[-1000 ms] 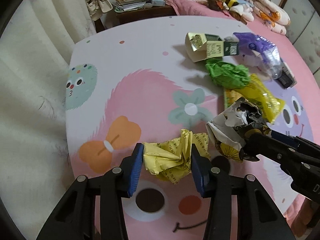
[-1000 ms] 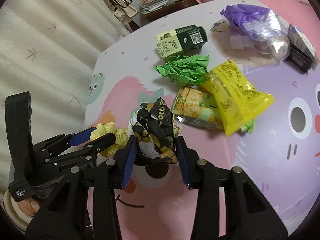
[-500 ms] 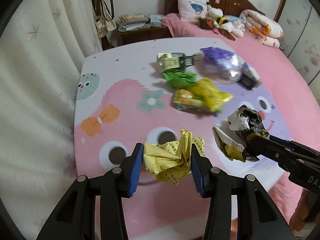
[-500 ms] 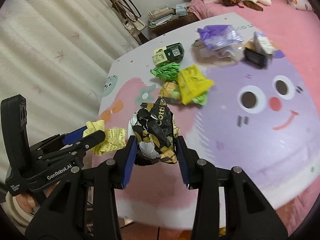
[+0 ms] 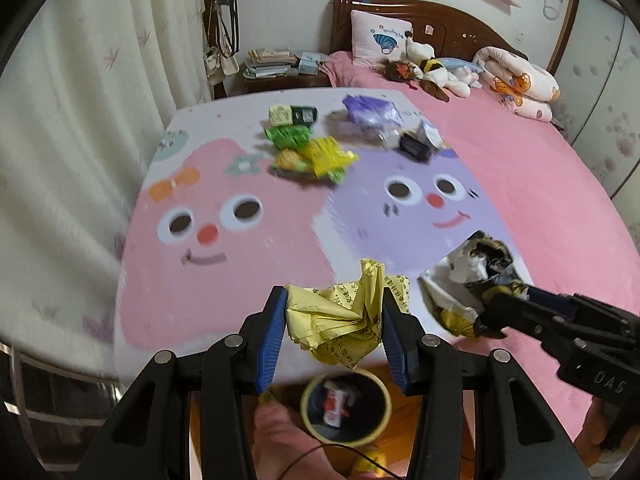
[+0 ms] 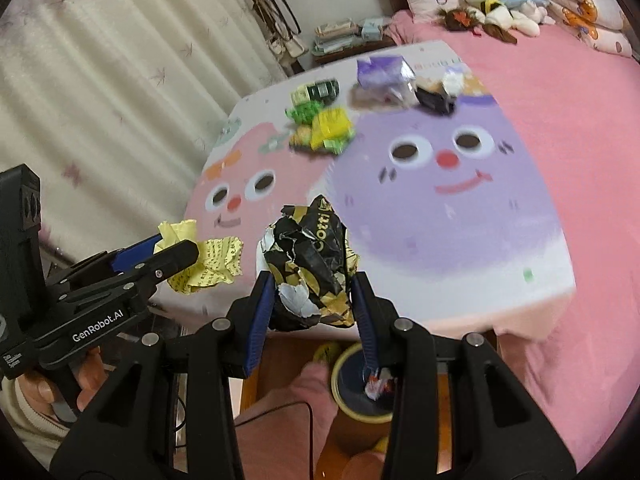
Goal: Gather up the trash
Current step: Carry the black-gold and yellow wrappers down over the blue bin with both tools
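Note:
My left gripper (image 5: 334,326) is shut on a crumpled yellow paper wrapper (image 5: 340,316), held in the air past the near edge of the bed. My right gripper (image 6: 314,300) is shut on a crumpled black and gold wrapper (image 6: 310,260). From the right wrist view the left gripper (image 6: 176,254) shows at the left with the yellow wrapper (image 6: 208,258); the left wrist view shows the black wrapper (image 5: 470,276) at its right. A round yellow-rimmed bin (image 5: 346,406) stands on the floor below both, with a wrapper inside. More trash (image 5: 312,152) lies far up the bed.
The bed cover (image 5: 248,268) has pink and purple cartoon faces. The pile holds a green box (image 5: 294,115), green and yellow wrappers, a purple bag (image 5: 370,110) and a dark carton (image 5: 416,146). A person's leg (image 6: 280,428) is beside the bin (image 6: 360,384). Curtains (image 5: 80,120) hang at left.
Both grippers have pulled back from the trash pile to beyond the bed's near edge, each still gripping its wrapper. The floor bin has come into view below them.

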A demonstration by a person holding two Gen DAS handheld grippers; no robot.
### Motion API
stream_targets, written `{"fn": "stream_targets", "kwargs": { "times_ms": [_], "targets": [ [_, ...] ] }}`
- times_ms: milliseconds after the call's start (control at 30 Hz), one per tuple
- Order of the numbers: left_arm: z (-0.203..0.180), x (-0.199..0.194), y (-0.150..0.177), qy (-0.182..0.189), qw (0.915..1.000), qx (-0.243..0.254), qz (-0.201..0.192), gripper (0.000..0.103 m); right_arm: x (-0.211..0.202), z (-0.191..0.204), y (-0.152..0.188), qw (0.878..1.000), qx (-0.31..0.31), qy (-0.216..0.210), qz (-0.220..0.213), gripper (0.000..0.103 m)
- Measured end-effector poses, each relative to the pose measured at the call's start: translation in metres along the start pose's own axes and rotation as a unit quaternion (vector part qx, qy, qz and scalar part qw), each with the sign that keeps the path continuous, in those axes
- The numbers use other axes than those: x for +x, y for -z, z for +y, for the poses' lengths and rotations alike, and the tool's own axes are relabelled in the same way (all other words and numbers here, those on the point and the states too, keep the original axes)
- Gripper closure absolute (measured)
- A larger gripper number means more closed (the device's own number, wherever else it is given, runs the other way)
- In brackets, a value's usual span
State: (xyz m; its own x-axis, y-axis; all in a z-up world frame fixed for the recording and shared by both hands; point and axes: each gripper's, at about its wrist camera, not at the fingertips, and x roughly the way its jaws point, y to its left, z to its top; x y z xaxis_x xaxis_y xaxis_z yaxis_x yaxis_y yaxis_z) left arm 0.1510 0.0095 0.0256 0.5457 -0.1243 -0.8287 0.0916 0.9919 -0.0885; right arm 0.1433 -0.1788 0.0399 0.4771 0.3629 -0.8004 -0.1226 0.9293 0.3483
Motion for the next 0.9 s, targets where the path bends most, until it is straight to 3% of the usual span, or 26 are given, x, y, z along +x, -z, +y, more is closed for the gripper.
{"fn": "stream_targets", "kwargs": {
  "times_ms": [233, 467, 700, 900],
  "targets": [
    [-0.041, -0.005, 0.082, -0.002, 0.9983, 0.03, 0.051, 0.058, -0.003, -0.024, 0.071, 0.998, 0.021, -0.002, 0.053, 0.067],
    [-0.059, 0.024, 0.141, 0.003, 0.9943, 0.053, 0.093, 0.058, 0.022, -0.046, 0.126, 0.994, 0.057, 0.019, 0.093, 0.067],
    [-0.059, 0.092, 0.193, 0.004, 0.9873, 0.074, 0.141, 0.058, 0.08, -0.071, 0.18, 0.985, 0.093, 0.049, 0.139, 0.067],
    [-0.047, 0.166, 0.241, 0.03, 0.9827, 0.047, 0.176, 0.058, 0.153, -0.1, 0.226, 0.975, 0.121, 0.086, 0.168, 0.066]
  ]
}}
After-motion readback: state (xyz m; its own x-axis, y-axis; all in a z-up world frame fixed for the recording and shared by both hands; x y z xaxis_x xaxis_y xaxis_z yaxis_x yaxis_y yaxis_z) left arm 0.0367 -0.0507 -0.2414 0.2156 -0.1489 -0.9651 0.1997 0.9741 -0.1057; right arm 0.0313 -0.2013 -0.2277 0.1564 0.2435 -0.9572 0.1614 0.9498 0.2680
